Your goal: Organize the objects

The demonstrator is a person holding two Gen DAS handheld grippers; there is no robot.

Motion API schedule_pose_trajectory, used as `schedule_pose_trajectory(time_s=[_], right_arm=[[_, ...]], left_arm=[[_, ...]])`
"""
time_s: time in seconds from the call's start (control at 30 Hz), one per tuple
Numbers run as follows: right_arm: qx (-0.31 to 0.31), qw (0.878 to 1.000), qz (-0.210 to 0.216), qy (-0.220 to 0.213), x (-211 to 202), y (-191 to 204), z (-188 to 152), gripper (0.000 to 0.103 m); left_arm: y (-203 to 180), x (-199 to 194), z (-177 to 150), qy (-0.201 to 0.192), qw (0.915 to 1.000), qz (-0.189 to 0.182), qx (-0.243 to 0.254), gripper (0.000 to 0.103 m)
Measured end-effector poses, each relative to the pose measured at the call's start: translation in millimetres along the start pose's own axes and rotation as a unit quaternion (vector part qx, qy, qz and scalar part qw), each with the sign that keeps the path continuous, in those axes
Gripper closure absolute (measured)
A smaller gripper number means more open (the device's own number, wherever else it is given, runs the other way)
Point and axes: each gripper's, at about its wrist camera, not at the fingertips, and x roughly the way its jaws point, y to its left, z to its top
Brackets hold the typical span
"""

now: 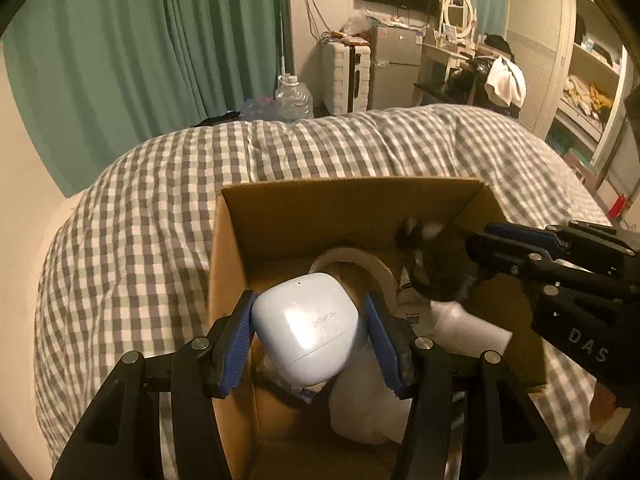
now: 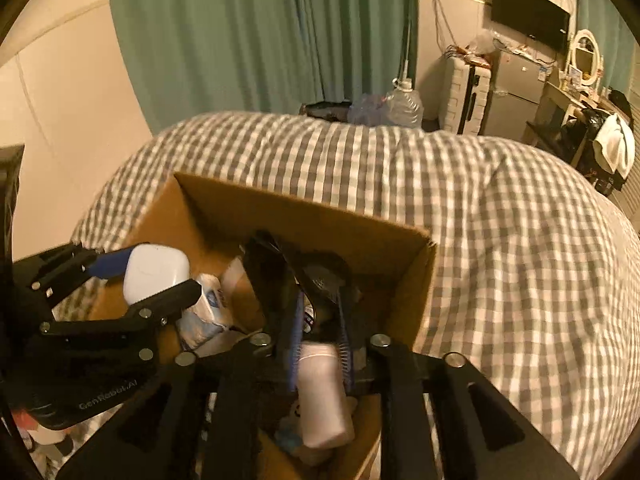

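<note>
The left gripper is clamped on a pale blue earbud case, its blue pads pressing the case's two sides, and holds it above the open cardboard box that sits on the checked duvet. The case looks light, rigid and glossy, with rounded flanks, so I judge it apt to squirt out of a slack pinch; the grip across its broad middle, as now, seems the safest place, and a drop into the box should do it little harm. In the box lie a tape roll, a white bottle and some soft white packets, all apparently light. The right gripper reaches into the far side of the box, its fingers close together around something dark and crinkly, perhaps a black bag; whether it truly grips it I cannot tell. That material looks limp and thin, so it would sag from wherever it is pinched and is best taken at a bunched fold.
</note>
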Motion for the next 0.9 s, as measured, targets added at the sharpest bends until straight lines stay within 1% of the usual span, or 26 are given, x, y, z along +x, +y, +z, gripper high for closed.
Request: schedule_pose_trajectory(time_s=[0.03,0.07,0.1,0.13,0.17,0.2,0.33,0.43,0.57,0.63,0.7,0.9], right_arm=[[0.003,1.0,0.001,-0.004,-5,0,1,0.082],[0.007,1.0,0.003,-0.009,-12,1,2,0.076],[0.009,1.0,0.002,-0.015,-19,2,4,0.066],[0.012,1.0,0.0,-0.018,-23,2,7,0.06],[0.016,1.0,-0.003,-0.026,-31,2,8,0.047],[0.019,0.999,-0.007,-0.032,-39,2,9,0.043],[0.021,0.998,-0.013,-0.056,-72,4,8,0.042],[0.02,0.997,-0.022,-0.074,-97,7,9,0.039],[0.024,0.995,-0.028,-0.098,-132,11,10,0.033],[0.023,0.993,-0.031,-0.109,-146,14,13,0.029],[0.024,0.992,-0.035,-0.123,-163,17,12,0.022],[0.022,0.986,-0.04,-0.163,-217,28,9,0.018]], left_arm=[[1,-6,1,-0.004,1.0,0.002,0.001,0.041],[1,-12,1,-0.01,0.9999,0.005,0.002,0.034],[2,-18,2,-0.016,0.9998,0.01,0.003,0.026],[1,-27,3,-0.025,0.9996,0.015,0.006,0.022],[1,-34,3,-0.031,0.9993,0.018,0.007,0.017],[0,-42,4,-0.036,0.9991,0.02,0.011,0.015],[-3,-68,8,-0.053,0.9981,0.028,0.015,0.011],[-5,-88,11,-0.068,0.9974,0.023,0.011,0.01],[-7,-122,14,-0.096,0.995,0.026,0.006,0.006],[-9,-139,14,-0.111,0.9932,0.032,0.004,0.005],[-11,-155,15,-0.123,0.9918,0.035,0.004,0.004],[-9,-205,10,-0.16,0.9862,0.042,-0.003,0.002]])
